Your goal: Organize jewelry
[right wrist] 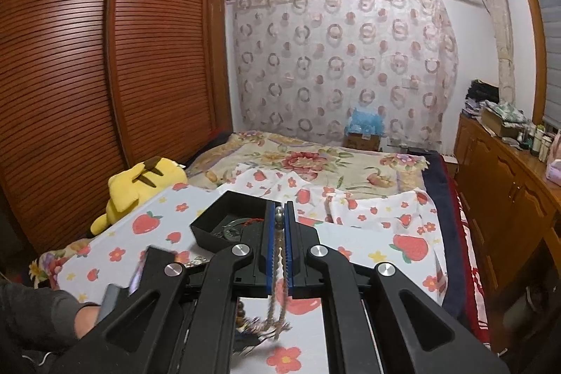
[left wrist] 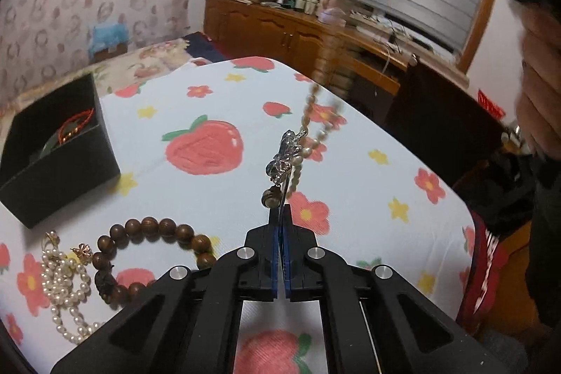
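Observation:
My left gripper (left wrist: 280,212) is shut on the thin end of a pearl necklace with a silver pendant (left wrist: 285,156), which rises blurred toward the upper right. My right gripper (right wrist: 279,216) is shut on the same necklace (right wrist: 278,255); its strand hangs down between the jaws, blurred. A black box (left wrist: 59,163) with a red cord bracelet (left wrist: 75,125) inside sits at the left; it also shows ahead of the right gripper (right wrist: 217,219). A brown wooden bead bracelet (left wrist: 150,230) and a pile of pearls (left wrist: 65,286) lie on the strawberry-print cloth (left wrist: 210,184).
A gold flower earring (left wrist: 82,249) lies beside the pearls. A wooden dresser (left wrist: 280,30) with clutter stands behind the board. A yellow plush toy (right wrist: 140,184) lies on the bed by the wardrobe (right wrist: 87,76). The other gripper and hand (left wrist: 536,58) are at the right edge.

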Demonstrator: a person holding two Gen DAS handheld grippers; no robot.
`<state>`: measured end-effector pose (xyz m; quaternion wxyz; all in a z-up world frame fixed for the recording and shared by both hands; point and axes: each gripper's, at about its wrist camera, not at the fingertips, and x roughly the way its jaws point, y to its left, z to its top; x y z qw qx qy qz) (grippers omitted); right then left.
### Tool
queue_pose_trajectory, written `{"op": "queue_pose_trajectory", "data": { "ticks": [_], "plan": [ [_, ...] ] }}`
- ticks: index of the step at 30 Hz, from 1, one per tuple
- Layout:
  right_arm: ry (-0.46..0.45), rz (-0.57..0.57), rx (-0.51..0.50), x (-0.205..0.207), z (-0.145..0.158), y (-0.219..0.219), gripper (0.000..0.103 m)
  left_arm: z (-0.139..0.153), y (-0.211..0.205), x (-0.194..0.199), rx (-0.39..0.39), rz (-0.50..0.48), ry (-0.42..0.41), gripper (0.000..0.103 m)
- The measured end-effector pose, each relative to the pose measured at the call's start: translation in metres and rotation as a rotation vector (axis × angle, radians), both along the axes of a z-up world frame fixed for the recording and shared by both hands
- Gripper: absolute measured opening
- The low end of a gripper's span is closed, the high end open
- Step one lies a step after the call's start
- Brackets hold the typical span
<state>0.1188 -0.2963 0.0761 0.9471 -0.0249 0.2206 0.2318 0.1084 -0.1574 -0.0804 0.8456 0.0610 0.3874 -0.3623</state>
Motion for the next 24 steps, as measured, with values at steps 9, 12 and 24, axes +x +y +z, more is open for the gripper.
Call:
{"op": "queue_pose_trajectory", "data": {
  "ticks": [9, 12, 24],
  "plan": [
    [0.042, 0.030, -0.007, 0.021, -0.013, 0.006, 0.006, 0.002, 0.003, -0.006, 0.006, -0.027, 0.020, 0.001],
    [0.077, 0.035, -0.012, 0.029, -0.023, 0.007, 0.006, 0.005, 0.008, -0.008, -0.031, -0.046, 0.039, 0.001],
    [0.056, 0.160, 0.110, 0.016, 0.001, 0.023, 0.006, -0.005, 0.015, -0.005, -0.042, -0.049, 0.101, 0.001]
  ]
}}
